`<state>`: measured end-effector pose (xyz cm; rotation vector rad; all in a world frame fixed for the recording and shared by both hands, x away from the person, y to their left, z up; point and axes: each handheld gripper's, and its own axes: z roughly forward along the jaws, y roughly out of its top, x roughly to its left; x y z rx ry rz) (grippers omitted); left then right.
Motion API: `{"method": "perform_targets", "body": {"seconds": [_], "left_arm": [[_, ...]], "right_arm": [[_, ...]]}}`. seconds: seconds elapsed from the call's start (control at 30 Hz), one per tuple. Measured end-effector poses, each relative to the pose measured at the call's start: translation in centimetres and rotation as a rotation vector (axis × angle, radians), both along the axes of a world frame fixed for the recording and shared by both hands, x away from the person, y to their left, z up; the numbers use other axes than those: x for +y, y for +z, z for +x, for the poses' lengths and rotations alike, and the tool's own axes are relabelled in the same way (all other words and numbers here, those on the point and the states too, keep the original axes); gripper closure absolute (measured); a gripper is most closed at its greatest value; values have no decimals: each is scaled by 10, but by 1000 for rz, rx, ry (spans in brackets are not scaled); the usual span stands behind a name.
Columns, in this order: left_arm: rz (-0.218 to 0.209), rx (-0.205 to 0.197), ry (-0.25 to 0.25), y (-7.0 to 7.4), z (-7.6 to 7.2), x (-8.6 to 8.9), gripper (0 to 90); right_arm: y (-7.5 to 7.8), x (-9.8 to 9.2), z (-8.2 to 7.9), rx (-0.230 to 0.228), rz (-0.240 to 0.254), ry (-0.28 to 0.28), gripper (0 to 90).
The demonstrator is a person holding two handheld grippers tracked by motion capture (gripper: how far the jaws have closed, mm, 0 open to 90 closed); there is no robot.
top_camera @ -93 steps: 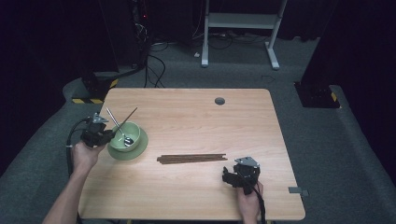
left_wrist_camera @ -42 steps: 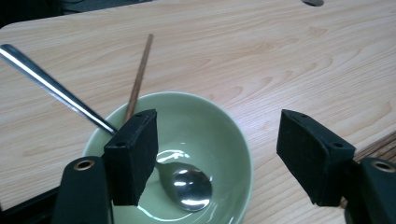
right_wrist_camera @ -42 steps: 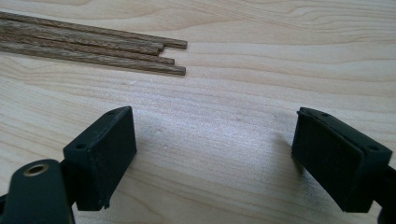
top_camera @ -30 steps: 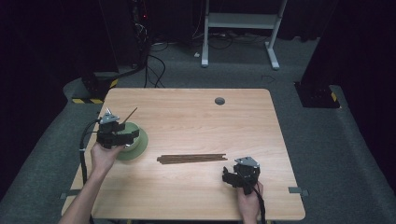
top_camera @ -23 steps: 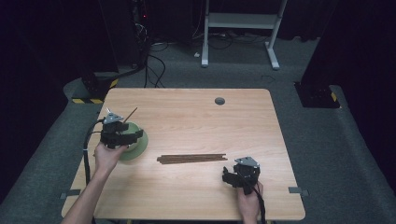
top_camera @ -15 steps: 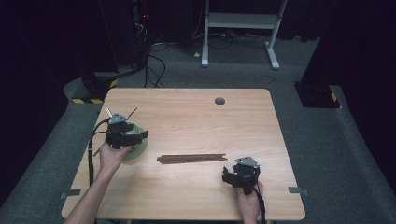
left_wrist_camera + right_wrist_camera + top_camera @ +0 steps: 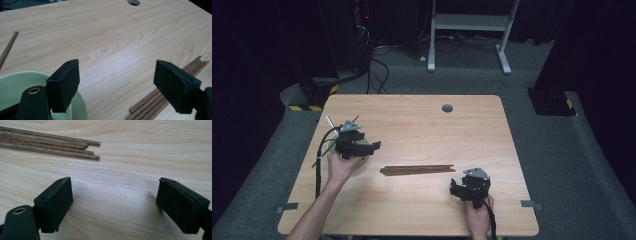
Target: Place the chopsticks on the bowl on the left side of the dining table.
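on the wooden counter (image 7: pixel 412 125) the left hand-held gripper (image 7: pixel 371 146) hangs over the pale green bowl (image 7: pixel 360 162) near the counter's left edge, its jaws pointing toward the middle of the counter. in the left gripper view the left hand-held gripper (image 7: pixel 117 85) has its jaws spread wide, and they have just been opening further; nothing lies between them but bare wood. one jaw stands over the bowl's rim (image 7: pixel 81 110), and the other stands over the near end of the bundle of wooden chopsticks (image 7: pixel 160 97). one more chopstick (image 7: pixel 7 51) pokes up at the left of that view, leaning out of the bowl.

the bundle of chopsticks (image 7: pixel 417 170) lies flat near the middle of the counter, between the two hands, apart from the bowl and to its right.

the right hand-held gripper (image 7: pixel 455 189) rests low on the counter near the front edge, just beside the bundle's right end. in the right gripper view the right hand-held gripper (image 7: pixel 112 202) is wide open and empty, with the chopstick ends (image 7: pixel 75 147) lying ahead of the jaws, not touching them.
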<state>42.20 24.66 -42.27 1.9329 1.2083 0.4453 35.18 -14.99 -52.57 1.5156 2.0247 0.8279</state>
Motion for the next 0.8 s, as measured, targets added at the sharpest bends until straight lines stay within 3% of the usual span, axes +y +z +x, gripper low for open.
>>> {"method": "perform_targets", "body": {"seconds": [0.5, 0.6, 0.8], "left_arm": [[3, 28, -99, -8, 8, -38, 222], [-18, 38, -116, -11, 9, -48, 221], [-3, 35, -153, -14, 8, -65, 221]], "right_arm": [[0, 0, 0, 0, 0, 1, 133], [0, 0, 0, 0, 0, 3, 133], [0, 0, 0, 0, 0, 3, 133]]}}
